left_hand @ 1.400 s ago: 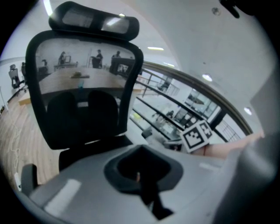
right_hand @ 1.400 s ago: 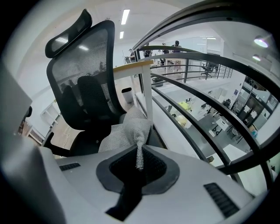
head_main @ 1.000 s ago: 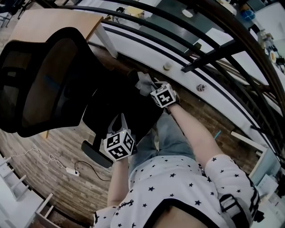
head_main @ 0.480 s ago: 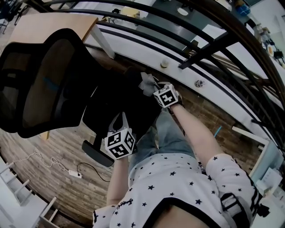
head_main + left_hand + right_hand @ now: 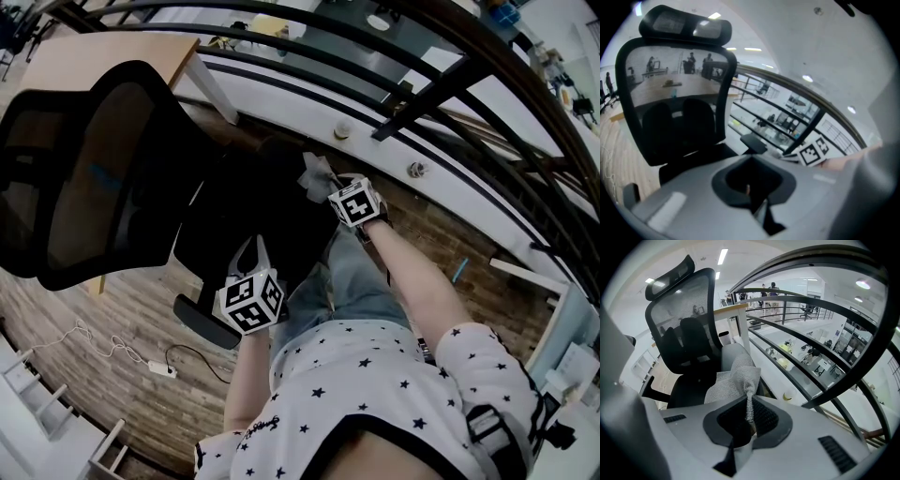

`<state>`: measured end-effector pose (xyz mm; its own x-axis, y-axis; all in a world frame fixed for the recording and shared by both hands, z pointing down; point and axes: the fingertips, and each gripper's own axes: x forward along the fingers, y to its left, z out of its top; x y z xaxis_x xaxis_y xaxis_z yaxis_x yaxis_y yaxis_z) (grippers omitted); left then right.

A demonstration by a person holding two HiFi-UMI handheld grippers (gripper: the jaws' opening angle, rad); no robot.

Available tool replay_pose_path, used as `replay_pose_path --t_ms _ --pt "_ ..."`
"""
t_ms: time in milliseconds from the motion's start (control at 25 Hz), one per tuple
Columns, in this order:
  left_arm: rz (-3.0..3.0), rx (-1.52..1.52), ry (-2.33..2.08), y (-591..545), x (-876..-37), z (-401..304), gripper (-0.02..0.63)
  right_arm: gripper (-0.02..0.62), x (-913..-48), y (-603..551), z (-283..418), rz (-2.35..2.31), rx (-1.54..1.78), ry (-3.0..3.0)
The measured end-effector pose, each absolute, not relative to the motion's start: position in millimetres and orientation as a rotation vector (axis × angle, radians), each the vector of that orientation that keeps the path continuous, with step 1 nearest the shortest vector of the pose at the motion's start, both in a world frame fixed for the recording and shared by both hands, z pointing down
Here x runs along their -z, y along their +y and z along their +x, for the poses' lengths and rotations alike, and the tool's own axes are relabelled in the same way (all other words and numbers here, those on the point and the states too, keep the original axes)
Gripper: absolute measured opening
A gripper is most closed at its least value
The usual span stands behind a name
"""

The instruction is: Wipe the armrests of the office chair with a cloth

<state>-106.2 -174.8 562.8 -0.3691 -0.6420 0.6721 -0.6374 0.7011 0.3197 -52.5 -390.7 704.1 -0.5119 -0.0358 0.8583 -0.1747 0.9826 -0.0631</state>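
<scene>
The black office chair [image 5: 84, 159] with a mesh back stands at the left of the head view, its seat [image 5: 253, 216] in front of me. My right gripper [image 5: 327, 181] is shut on a grey cloth [image 5: 314, 172] at the chair's far armrest. In the right gripper view the cloth [image 5: 736, 380] bunches out of the shut jaws of the right gripper [image 5: 750, 422] and lies over the armrest [image 5: 733, 355]. My left gripper [image 5: 248, 249] hovers by the near armrest [image 5: 197, 323], jaws together and empty. The left gripper [image 5: 751, 190] looks at the chair back [image 5: 670, 93] and far armrest [image 5: 753, 142].
A curved black railing [image 5: 422, 103] runs close behind the chair. A wooden desk [image 5: 112, 52] stands at the back left. A power strip with a cable [image 5: 159, 367] lies on the wood floor. The person's jeans leg [image 5: 352, 281] is beside the seat.
The right gripper with the cloth has shifted a little to the right, toward the railing. The left gripper has stayed by the near armrest.
</scene>
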Motion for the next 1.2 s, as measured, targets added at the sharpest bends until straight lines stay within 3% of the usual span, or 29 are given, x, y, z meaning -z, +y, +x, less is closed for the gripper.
replay_pose_path --t_ms 680,1200 --pt "1.006 0.013 -2.1 -156 -553 -107 0.006 0.035 -707 -390 -17 0.254 -0.162 -2.047" --pt "1.009 0.04 -2.17 -138 -530 -123 0.006 0.035 -644 -355 -20 0.25 -0.275 -2.213"
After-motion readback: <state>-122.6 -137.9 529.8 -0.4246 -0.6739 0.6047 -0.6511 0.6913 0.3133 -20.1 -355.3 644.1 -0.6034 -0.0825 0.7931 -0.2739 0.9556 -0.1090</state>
